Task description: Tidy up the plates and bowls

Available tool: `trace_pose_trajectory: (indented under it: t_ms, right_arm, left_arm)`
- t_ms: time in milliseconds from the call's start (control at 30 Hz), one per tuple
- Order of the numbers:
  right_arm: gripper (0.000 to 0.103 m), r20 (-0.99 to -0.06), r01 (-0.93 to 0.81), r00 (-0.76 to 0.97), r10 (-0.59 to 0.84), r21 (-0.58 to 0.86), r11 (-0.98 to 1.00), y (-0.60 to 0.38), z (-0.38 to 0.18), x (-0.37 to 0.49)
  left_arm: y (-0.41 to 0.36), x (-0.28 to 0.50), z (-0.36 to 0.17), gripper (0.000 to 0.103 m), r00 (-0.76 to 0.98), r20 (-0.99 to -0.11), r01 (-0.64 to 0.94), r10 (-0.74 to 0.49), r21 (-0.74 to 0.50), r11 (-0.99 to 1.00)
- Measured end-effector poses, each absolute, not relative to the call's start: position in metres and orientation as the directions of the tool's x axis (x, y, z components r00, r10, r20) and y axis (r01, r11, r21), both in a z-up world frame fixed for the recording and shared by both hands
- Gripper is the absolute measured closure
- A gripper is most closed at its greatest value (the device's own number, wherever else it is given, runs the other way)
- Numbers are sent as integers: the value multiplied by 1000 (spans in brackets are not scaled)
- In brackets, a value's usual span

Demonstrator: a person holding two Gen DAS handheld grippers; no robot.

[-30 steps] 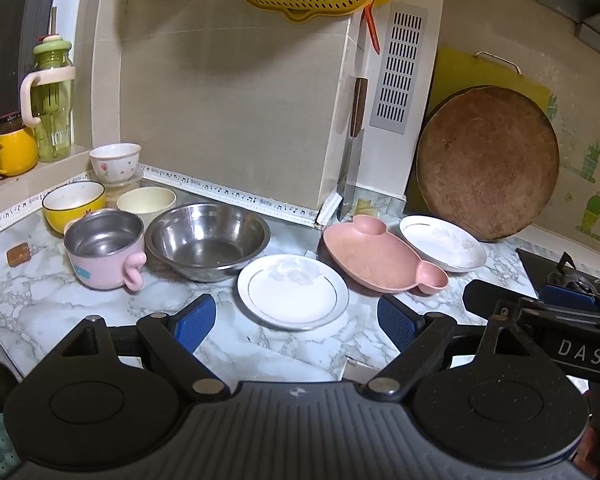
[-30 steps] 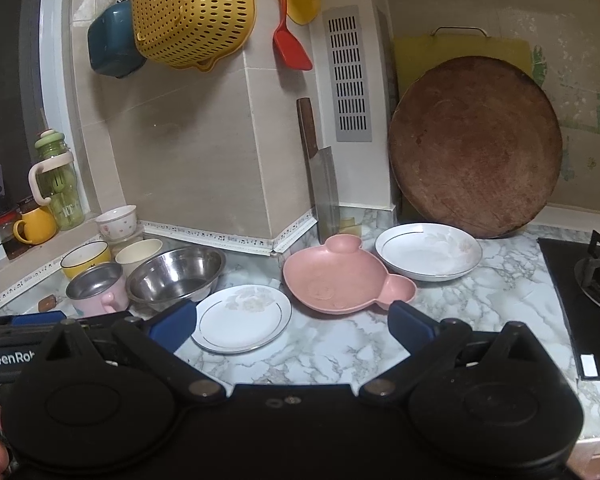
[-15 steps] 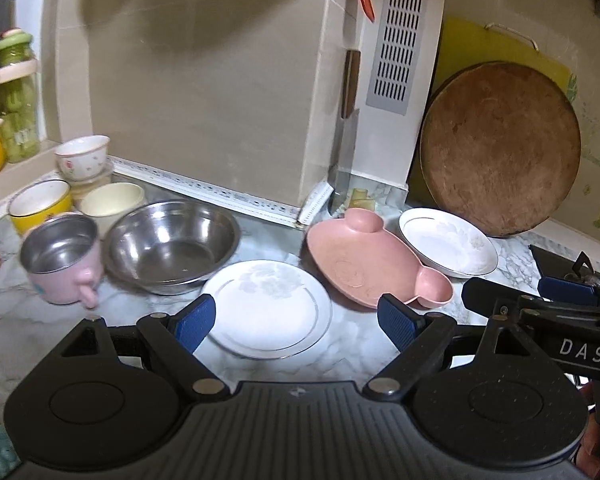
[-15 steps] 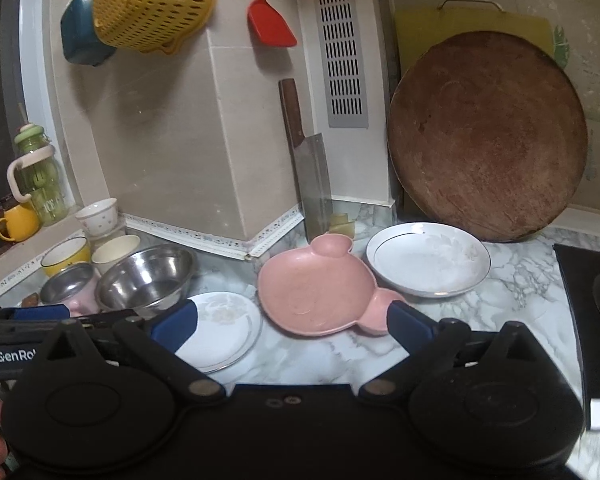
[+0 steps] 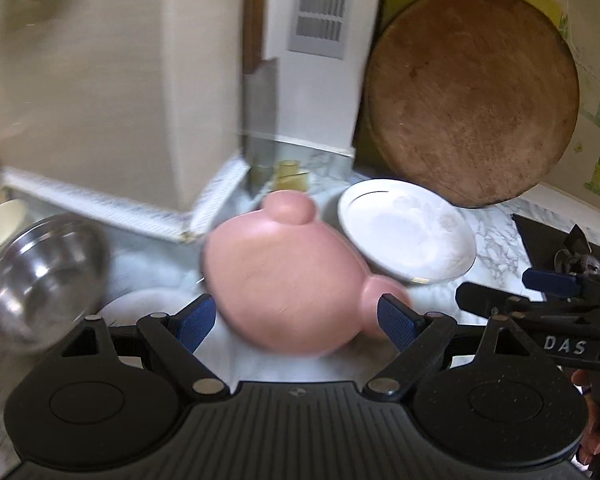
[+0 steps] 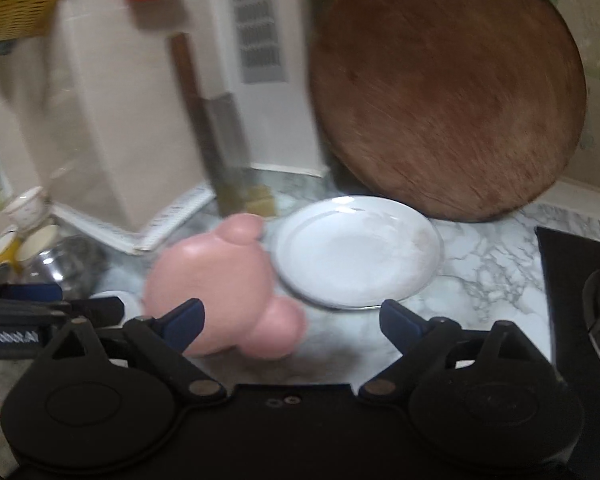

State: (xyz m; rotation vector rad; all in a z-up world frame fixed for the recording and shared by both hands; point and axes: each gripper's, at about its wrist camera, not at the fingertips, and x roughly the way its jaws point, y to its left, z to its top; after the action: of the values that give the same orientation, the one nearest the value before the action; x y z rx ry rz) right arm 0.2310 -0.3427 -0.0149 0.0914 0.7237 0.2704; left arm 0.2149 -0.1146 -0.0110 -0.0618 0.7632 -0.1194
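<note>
Hovering low over the marble bench (image 5: 496, 232), the left gripper (image 5: 296, 322) has its blue-padded jaws spread wide with nothing between them, and the pink bear-shaped plate (image 5: 288, 276) lies on the bench just beyond the fingertips, blurred in this view. One round ear of that plate points toward the wall corner, the other sits near the gripper's right pad. A white plate (image 5: 408, 232) with a thin dark rim line rests just beside the pink one on its far right; whether the two rims touch cannot be told. Behind the white plate a round wooden board (image 5: 472, 96) leans against the wall. To the left, a steel bowl (image 5: 44, 276) sits on the bench, and a second white plate (image 5: 140, 306) shows partly between the bowl and the pink plate. A cleaver (image 5: 260, 92) stands against the wall corner.

From the right wrist view, the right gripper (image 6: 290, 326) is likewise wide open and empty, held above the bench in front of the white plate (image 6: 360, 252) and the pink bear-shaped plate (image 6: 212, 284). The left gripper (image 6: 40, 312) enters at the left edge. A black stove top (image 6: 572, 280) lies to the right
</note>
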Motion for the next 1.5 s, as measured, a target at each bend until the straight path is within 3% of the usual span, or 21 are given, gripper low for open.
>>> trace_pose_trajectory:
  t_ms: [167,367,533,600,733,800,867,1200,1367,1500]
  right_arm:
    - [10,-713,-170,661,234,162,972,-367,-26,280]
    - [10,-780,-156,582,230,171,973,-392,-37,340]
    - [23,-821,-158,531,209,147,976,-403,-50,376]
    - [27,-834,-149,515,196,138,979,-406,-56,387]
    - [41,-860,-132,480,172,123,984,-412,-70,407]
    - [46,-866,-120,468,174,133,984,-416,-76,414]
    - [48,-874,-104,449,186,155,982,-420,-81,421]
    - [74,-895,-54,373,245,243,969,-429,-100,435]
    - [85,-901,-32,351,253,258,966,-435,-105,436]
    - [91,-899,-4,347,268,285,959,-441,-106,437]
  left_arm:
    - [-139,281,-18,14,628,-753,135,-196,-143,980]
    - [-164,347,-27,14,586,-787,162,-194,-121,979]
    - [-175,391,-36,16,558,-813,140,-166,-105,985]
    - [-179,406,-41,26,541,-826,139,-158,-98,985]
    - [-188,425,-51,33,511,-848,153,-142,-73,985]
    - [-190,434,-57,45,496,-858,149,-135,-69,986]
    - [-190,442,-64,46,474,-870,147,-137,-76,986]
    - [-185,460,-84,78,390,-904,109,-178,-146,983]
    - [-186,462,-90,90,365,-913,110,-181,-150,982]
    - [-186,462,-90,90,361,-913,108,-189,-160,981]
